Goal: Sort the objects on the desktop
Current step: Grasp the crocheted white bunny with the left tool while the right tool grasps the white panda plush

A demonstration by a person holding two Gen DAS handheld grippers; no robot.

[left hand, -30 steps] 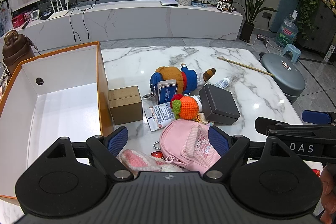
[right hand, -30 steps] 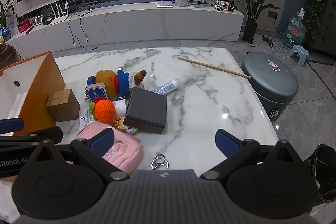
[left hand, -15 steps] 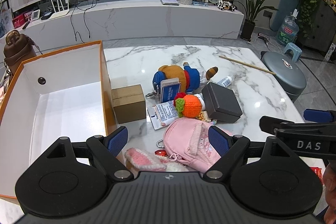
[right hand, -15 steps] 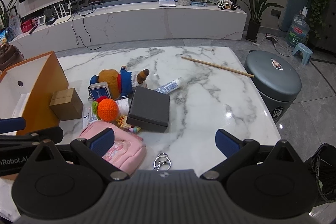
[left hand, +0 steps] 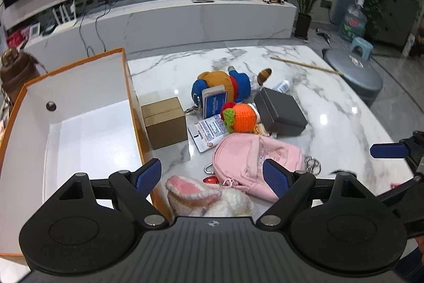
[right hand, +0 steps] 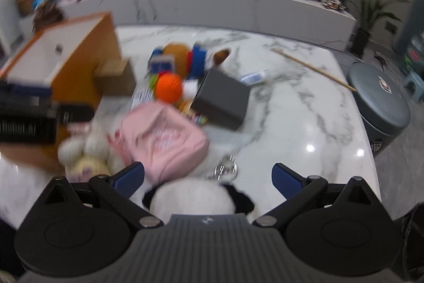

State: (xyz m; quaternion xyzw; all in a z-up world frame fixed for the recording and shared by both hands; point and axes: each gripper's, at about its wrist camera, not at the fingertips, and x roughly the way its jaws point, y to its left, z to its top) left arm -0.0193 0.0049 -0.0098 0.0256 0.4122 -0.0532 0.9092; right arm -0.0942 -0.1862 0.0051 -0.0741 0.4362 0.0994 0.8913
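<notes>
A pile of objects lies on the marble table (left hand: 331,102): a pink pouch (left hand: 254,163), an orange crochet toy (left hand: 242,117), a black box (left hand: 281,110), a brown cardboard box (left hand: 165,121), a bear plush (left hand: 225,84) and a white-pink bunny plush (left hand: 209,199). An open orange box (left hand: 79,123) with a white inside stands at the left. My left gripper (left hand: 212,177) is open above the bunny plush and pouch. My right gripper (right hand: 208,177) is open over a white-black plush (right hand: 193,199), beside the pouch (right hand: 161,139). The right view is blurred.
A key ring (left hand: 312,165) lies right of the pouch. A wooden stick (left hand: 304,65) and a small bottle (left hand: 282,85) lie further back. A grey round stool (left hand: 355,73) stands past the table's right edge. A brown bag (left hand: 12,73) sits behind the orange box.
Both grippers have pulled back and risen a little. The right gripper swung left, so the pile sits ahead of it and a white-black plush has come into view under it.
</notes>
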